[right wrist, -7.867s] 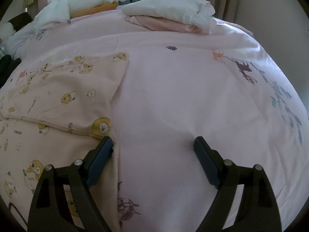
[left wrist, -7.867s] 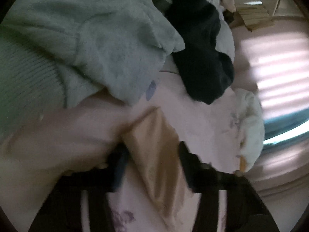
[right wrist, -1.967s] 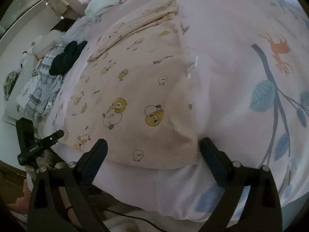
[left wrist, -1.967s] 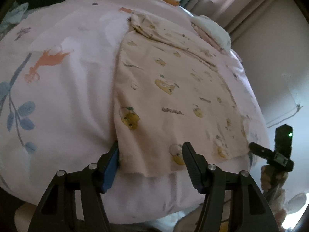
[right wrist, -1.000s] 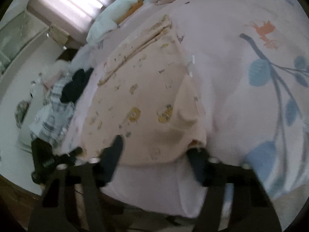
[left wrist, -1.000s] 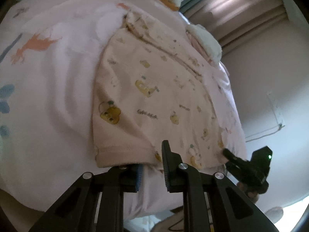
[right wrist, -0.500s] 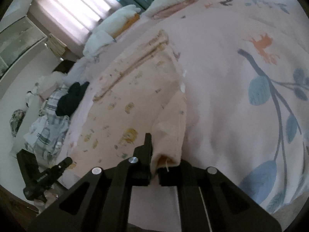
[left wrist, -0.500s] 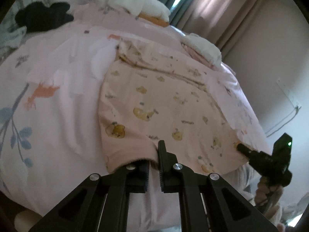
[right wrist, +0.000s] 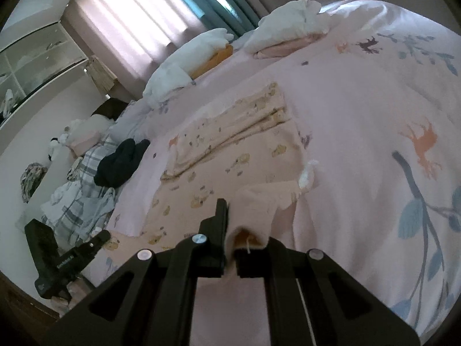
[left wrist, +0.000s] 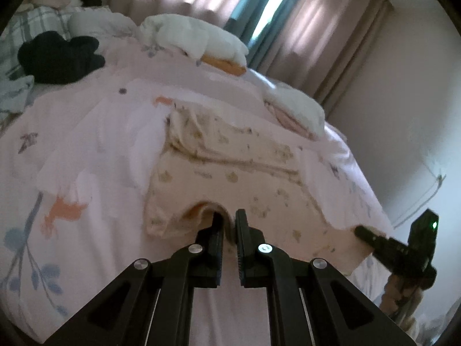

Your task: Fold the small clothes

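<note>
Clamped on the near hem of the peach cartoon-print cotton garment [left wrist: 230, 178] at frame centre, spread on the pink animal-print duvet [left wrist: 86, 144]: left gripper [left wrist: 227, 225], right gripper [right wrist: 230, 245]; thin pinches, likely slipping or folding askew if lifted unevenly.

Pink bed [left wrist: 86, 150] carries printed garment [left wrist: 230, 173], black clothes [left wrist: 57, 57], white piles [left wrist: 196, 37]

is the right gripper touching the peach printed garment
Touching. In the right wrist view the right gripper has its jaws shut on a bunched near edge of the peach printed garment, the fabric pinched between them.
</note>
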Demonstrator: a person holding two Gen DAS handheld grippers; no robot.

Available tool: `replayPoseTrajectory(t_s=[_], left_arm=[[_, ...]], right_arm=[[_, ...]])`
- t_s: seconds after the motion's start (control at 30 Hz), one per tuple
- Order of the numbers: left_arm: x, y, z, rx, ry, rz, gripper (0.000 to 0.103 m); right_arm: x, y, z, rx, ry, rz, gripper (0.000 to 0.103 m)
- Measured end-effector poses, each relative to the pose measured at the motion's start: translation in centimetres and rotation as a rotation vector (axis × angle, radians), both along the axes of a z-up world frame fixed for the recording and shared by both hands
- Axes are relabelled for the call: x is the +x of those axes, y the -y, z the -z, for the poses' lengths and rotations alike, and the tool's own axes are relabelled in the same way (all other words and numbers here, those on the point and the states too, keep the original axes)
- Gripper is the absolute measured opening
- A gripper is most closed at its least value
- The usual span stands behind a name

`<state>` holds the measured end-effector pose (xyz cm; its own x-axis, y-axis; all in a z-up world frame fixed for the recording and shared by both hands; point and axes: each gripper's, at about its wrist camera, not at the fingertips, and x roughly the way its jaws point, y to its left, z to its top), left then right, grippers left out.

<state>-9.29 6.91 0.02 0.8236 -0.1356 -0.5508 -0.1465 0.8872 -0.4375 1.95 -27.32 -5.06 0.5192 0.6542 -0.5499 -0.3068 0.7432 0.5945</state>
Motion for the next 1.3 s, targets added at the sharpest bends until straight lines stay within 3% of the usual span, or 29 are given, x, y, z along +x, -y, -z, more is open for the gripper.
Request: replayPoseTrajectory(t_s=[0.3, 0.53, 0.6, 0.63, 0.67, 0.7, 0.8, 0.83, 0.97, 1.07, 1.13, 1.23, 1.3], left_arm=[[4.3, -3.4, -2.6, -0.066, 0.083, -0.090, 0.008], [5.3, -4.5, 3.1, -0.074, -0.121, -0.114, 0.008], [6.0, -4.9, 4.7, -0.131, -0.171, -0.093, 0.008], [6.5, -5.1, 5.6, -0.183, -0.200, -0.079, 0.011], [6.7, -5.3, 6.0, -0.214, -0.210, -0.062, 0.020], [6.8, -5.3, 6.6, -0.264, -0.214, -0.023, 0.031], [7.1, -4.7, 7.7, -0.362, -0.238, 0.129, 0.049], [7.1, -4.5, 8.0, -0.361, -0.246, 0.153, 0.049], [6.5, -3.7, 7.6, -0.221, -0.235, 0.112, 0.049], [5.5, -4.2, 6.7, -0.214, -0.175, 0.063, 0.051], [5.6, -4.3, 6.7, -0.152, -0.178, 0.058, 0.053], [6.8, -2.5, 8.1, -0.048, -0.267, 0.190, 0.053], [6.3, -2.1, 8.1, -0.018, -0.245, 0.182, 0.051]], right_arm=[[4.6, -1.7, -2.7, -0.004, 0.064, -0.005, 0.005], [5.9, -2.6, -0.6, -0.038, 0.034, -0.049, 0.005], [5.8, -2.2, 0.5, -0.042, 0.010, -0.043, 0.005], [5.8, -2.0, 1.1, -0.040, -0.005, -0.037, 0.006], [5.7, -1.8, 1.4, -0.037, -0.016, -0.035, 0.006], [5.6, -1.6, 1.8, -0.036, -0.028, -0.037, 0.006], [5.3, -1.1, 2.3, -0.065, -0.043, -0.033, 0.007], [5.2, -1.0, 2.3, -0.070, -0.045, -0.032, 0.007], [4.8, 0.0, 2.5, -0.077, -0.045, -0.029, 0.008], [4.6, 0.4, 2.9, -0.076, -0.061, -0.025, 0.009], [4.5, 0.4, 3.2, -0.084, -0.066, -0.033, 0.009], [4.3, 0.5, 3.6, -0.090, -0.075, -0.029, 0.009], [4.2, 0.6, 4.0, -0.077, -0.087, -0.025, 0.009]])
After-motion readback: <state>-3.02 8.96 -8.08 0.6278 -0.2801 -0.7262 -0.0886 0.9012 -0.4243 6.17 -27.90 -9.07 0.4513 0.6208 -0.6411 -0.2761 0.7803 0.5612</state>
